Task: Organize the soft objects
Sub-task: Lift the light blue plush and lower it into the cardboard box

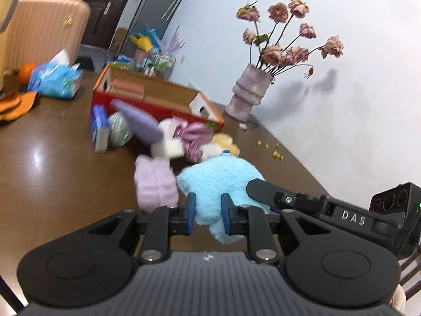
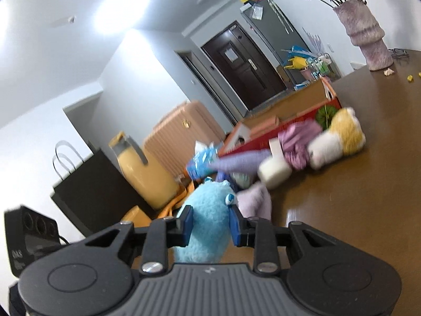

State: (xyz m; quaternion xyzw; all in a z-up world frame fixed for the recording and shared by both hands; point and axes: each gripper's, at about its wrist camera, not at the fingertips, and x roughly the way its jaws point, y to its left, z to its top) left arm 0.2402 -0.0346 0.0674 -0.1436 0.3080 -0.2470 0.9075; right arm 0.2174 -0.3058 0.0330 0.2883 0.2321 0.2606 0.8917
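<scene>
A brown glossy table [image 1: 52,152] stands against a white wall [image 1: 355,92]. On it, near the wall, a vase [image 1: 248,93] of dried roses casts soft shadows. Beyond the table are a dark door [image 2: 242,65], a grey fridge [image 2: 273,26], a pink suitcase [image 1: 44,29], a black bag [image 2: 89,184] and what may be a yellow jug [image 2: 142,168]. Light glares on the ceiling [image 2: 121,15].

so it's a glossy dark brown table [image 1: 52,158], with a red cardboard box [image 1: 158,105], a fuzzy pink vase [image 1: 250,92], a blue tissue pack [image 1: 55,79], an orange [image 1: 26,72] and little gold bits [image 1: 276,154] by the wall
</scene>
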